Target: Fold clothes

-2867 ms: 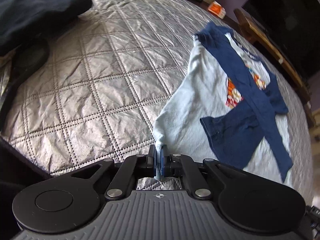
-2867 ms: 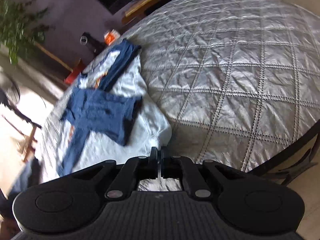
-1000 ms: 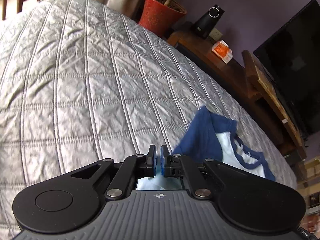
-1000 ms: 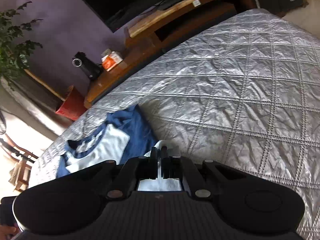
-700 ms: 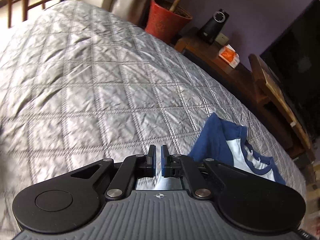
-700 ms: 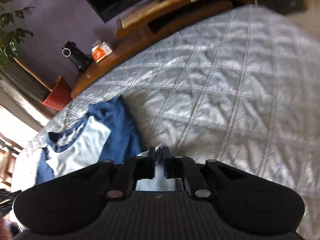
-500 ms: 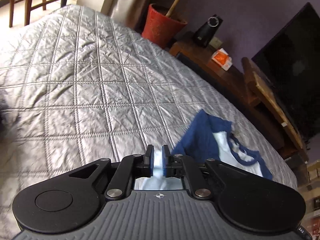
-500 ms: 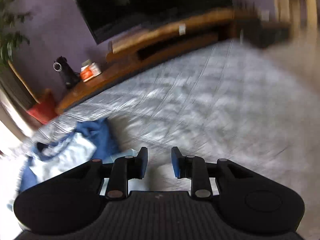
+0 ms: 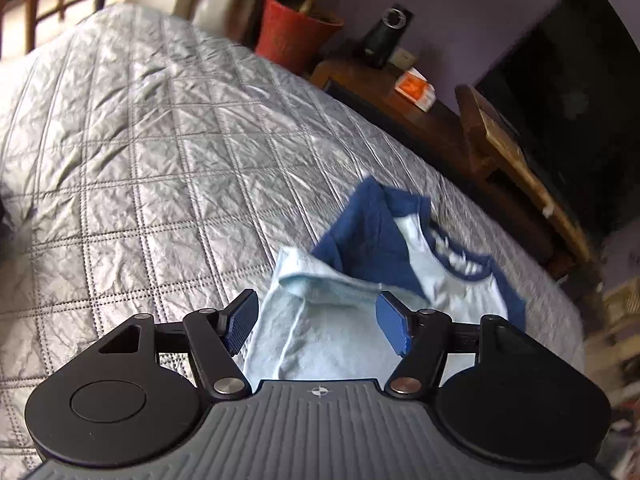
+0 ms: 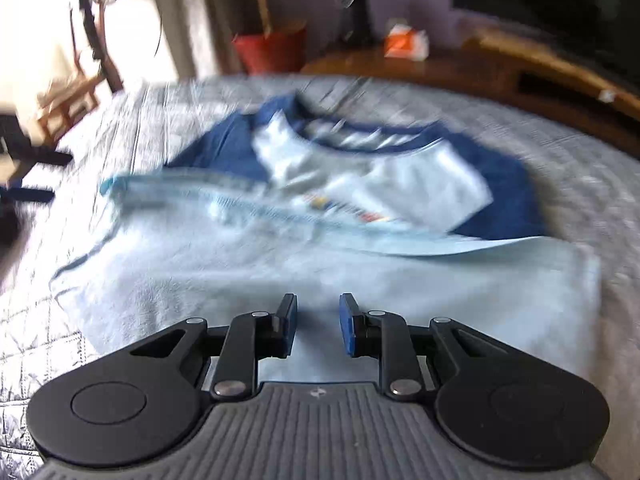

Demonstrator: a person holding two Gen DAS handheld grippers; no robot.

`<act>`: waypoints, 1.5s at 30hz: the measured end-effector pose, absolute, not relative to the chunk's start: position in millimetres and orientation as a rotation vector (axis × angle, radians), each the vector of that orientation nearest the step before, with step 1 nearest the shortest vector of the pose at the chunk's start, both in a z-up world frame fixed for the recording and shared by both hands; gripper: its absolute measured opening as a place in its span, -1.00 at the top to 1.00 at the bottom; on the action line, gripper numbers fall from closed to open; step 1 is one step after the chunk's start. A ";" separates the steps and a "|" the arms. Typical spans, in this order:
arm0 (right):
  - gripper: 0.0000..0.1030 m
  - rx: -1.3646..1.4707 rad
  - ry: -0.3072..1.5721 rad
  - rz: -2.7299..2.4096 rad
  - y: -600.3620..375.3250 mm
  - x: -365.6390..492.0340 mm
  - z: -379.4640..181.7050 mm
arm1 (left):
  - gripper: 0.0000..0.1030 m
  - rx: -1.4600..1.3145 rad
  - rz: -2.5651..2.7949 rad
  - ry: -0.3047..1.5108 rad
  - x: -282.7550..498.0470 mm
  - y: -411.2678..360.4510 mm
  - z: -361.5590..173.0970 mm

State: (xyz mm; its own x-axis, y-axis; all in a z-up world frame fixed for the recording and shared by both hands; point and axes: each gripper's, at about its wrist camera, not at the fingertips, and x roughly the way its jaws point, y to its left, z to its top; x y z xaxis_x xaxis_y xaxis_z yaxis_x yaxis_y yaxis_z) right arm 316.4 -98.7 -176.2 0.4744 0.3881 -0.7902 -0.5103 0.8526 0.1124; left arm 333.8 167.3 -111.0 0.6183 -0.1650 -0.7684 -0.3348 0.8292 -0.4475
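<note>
A light blue shirt with navy sleeves and collar lies on the silver quilted bed, its lower half folded up over the chest. My left gripper is open and empty, just above the folded hem corner. In the blurred right wrist view the folded shirt spreads across the bed. My right gripper is open and empty over the light blue fabric near the fold.
A wooden TV bench with a black TV runs along the bed's far side. A red plant pot, a black speaker and an orange box stand there. A wooden chair is at left.
Both grippers carried the shirt's hem up towards the collar, then opened and let it go. The right gripper has swung to look across the folded shirt.
</note>
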 end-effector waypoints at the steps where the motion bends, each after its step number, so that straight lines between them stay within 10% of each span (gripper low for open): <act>1: 0.57 -0.167 0.900 0.552 -91.0 318.5 -177.4 | -0.40 -0.613 0.110 0.902 334.5 172.2 -107.5; 22: 0.72 -0.101 0.900 0.693 31.7 296.9 -158.8 | -0.49 -0.650 0.132 0.864 328.5 207.0 -89.8; 45: 0.32 -0.083 0.837 0.468 52.2 318.7 -152.7 | -0.56 -0.621 0.146 0.883 330.8 204.9 -94.1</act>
State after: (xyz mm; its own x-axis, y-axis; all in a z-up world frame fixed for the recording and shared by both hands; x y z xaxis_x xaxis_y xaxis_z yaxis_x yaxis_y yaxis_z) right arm 318.7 52.2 -152.7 0.5743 0.3670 -0.7317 -0.4313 0.8954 0.1106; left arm 330.8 204.9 -94.1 0.6374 -0.1292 -0.7596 -0.3672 0.8158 -0.4469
